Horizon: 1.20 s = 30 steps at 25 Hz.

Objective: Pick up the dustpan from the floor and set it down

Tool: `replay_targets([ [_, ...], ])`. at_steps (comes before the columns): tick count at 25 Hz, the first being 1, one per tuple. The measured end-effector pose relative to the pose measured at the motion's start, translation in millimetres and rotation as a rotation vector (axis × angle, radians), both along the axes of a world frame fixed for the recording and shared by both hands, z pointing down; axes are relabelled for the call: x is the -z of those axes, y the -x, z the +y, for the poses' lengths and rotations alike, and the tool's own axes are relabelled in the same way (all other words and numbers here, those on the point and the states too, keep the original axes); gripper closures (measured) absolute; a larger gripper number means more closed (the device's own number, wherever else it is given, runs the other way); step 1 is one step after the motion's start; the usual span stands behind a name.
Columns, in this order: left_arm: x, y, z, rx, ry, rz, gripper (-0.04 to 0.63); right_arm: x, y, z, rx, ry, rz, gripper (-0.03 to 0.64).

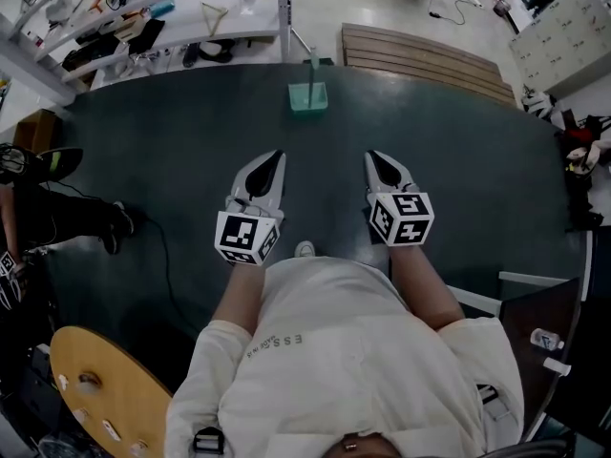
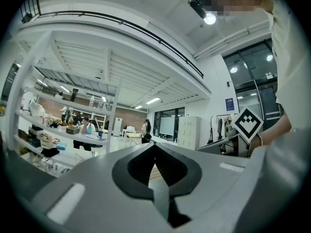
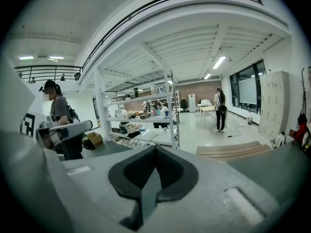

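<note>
A pale green dustpan (image 1: 307,96) stands on the dark floor mat (image 1: 172,141) ahead of me, its thin handle (image 1: 312,67) pointing up. My left gripper (image 1: 277,156) and right gripper (image 1: 370,156) hover side by side well short of it, both pointing toward it. Each one is shut with nothing between its jaws. In the left gripper view the left gripper (image 2: 154,145) shows its tips meeting, and the right gripper (image 3: 154,149) shows the same in its own view. Neither gripper view shows the dustpan.
A white shelving rack (image 1: 143,12) full of items stands at the far left. Slatted wooden boards (image 1: 420,60) lie beyond the mat at the right. A person (image 1: 33,213) stands at the left edge, and a round wooden table (image 1: 95,389) is near my left side.
</note>
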State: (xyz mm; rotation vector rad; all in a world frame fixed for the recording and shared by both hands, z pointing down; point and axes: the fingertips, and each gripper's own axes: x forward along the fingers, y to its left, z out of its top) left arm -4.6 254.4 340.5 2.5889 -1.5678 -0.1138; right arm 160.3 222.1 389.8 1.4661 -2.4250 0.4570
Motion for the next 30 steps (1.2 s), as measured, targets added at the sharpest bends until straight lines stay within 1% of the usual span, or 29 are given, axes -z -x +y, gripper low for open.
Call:
replay_targets([
  [5, -0.7, 22.5, -8.5, 0.026, -0.005, 0.013, 0.586, -3.0, 11.0, -11.1, -0.007, -0.003, 0.031, 0.627],
  [11, -14.2, 35.6, -14.5, 0.070, 0.020, 0.033, 0.586, -21.0, 2.3, -21.4, -0.033, 0.051, 0.053, 0.627],
  [14, -22.7, 39.5, -24.3, 0.086, 0.044, 0.038, 0.586, -27.6, 3.0, -37.6, -0.029, 0.069, 0.055, 0.626],
  [18, -38.2, 49.0, -49.1, 0.108, 0.073, 0.035, 0.586, -39.9, 13.6, -72.3, -0.015, 0.091, 0.039, 0.626],
  [22, -50.6, 64.5, -95.9, 0.136, 0.103, 0.015, 0.586, -55.2, 30.3, -122.3, 0.014, 0.116, 0.036, 0.626],
  [26, -52.1, 74.8, -171.7, 0.146, 0.115, 0.014, 0.586, -59.4, 47.4, -191.8, 0.046, 0.123, 0.045, 0.626],
  [30, -52.8, 84.2, -245.9, 0.156, 0.129, -0.001, 0.586, -63.1, 58.8, -261.4, 0.057, 0.136, 0.053, 0.626],
])
